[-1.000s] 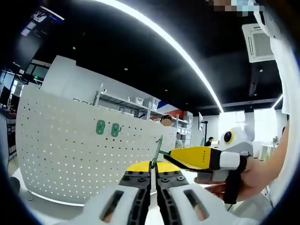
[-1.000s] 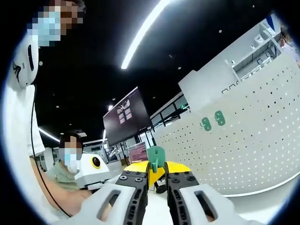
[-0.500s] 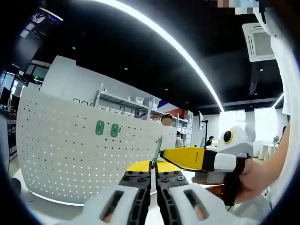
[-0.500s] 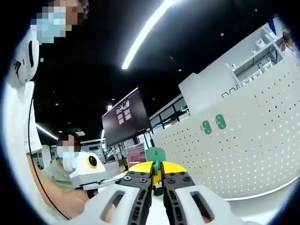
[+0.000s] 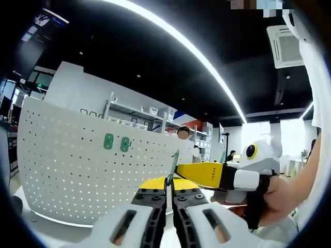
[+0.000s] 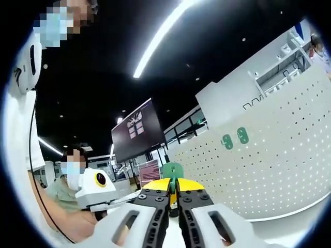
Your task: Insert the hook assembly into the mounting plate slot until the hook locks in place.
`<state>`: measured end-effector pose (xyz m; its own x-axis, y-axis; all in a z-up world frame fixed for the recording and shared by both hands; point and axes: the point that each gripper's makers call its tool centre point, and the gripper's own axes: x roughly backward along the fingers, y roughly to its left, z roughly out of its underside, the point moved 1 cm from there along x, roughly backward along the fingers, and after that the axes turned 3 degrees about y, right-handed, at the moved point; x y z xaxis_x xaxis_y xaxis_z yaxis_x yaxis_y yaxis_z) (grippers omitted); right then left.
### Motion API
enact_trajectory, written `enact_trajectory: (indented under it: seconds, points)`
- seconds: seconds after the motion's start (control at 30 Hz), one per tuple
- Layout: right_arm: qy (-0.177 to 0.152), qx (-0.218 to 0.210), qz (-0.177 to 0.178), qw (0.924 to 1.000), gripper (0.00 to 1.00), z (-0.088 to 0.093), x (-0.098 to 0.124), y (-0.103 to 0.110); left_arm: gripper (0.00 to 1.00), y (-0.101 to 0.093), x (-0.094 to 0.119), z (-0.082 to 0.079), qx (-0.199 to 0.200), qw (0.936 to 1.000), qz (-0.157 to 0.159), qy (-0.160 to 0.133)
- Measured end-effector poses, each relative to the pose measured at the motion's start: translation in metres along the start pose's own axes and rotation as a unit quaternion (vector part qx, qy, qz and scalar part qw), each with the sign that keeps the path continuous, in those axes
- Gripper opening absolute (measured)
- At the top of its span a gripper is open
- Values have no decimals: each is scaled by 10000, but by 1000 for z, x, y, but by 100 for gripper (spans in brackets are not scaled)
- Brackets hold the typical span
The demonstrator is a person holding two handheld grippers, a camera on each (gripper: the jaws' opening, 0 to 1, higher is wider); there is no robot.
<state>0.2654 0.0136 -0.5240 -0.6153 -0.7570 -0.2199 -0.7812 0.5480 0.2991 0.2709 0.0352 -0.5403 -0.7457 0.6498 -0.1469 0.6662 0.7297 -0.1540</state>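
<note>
A thin green plate (image 5: pixel 175 164) stands edge-on, pinched between the nearly closed jaws of the left gripper (image 5: pixel 169 182). From the right of the left gripper view, the yellow-tipped right gripper (image 5: pixel 182 170) reaches in, held in a person's hand (image 5: pixel 276 199), its tip touching the plate's edge. In the right gripper view, the right gripper (image 6: pixel 173 186) is clenched, jaws almost meeting, on a small dark piece set against the same green plate (image 6: pixel 172 169), seen face-on just beyond the tips; whether that piece is the hook cannot be told. Behind stands a white perforated board (image 5: pixel 77 170) bearing two green hooks (image 5: pixel 116 142), well apart from the grippers.
</note>
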Motion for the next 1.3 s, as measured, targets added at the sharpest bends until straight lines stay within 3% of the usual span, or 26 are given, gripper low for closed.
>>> enact_trajectory:
  seconds: [0.67, 0.77, 1.03, 1.3]
  points:
    - [66, -86, 63, 9999, 0, 1, 3, -1, 5, -2, -1, 4, 58, 9999, 51, 96]
    - [83, -114, 58, 9999, 0, 2, 3, -2, 25, 2, -1, 8, 46, 9998, -29, 217]
    - [150, -178, 47, 9997, 0, 3, 5, -2, 55, 4, 1, 21, -136, 9985, -90, 530]
    - [195, -222, 53, 9995, 0, 4, 6, -4, 70, 8, 3, 28, -358, 9968, -160, 693]
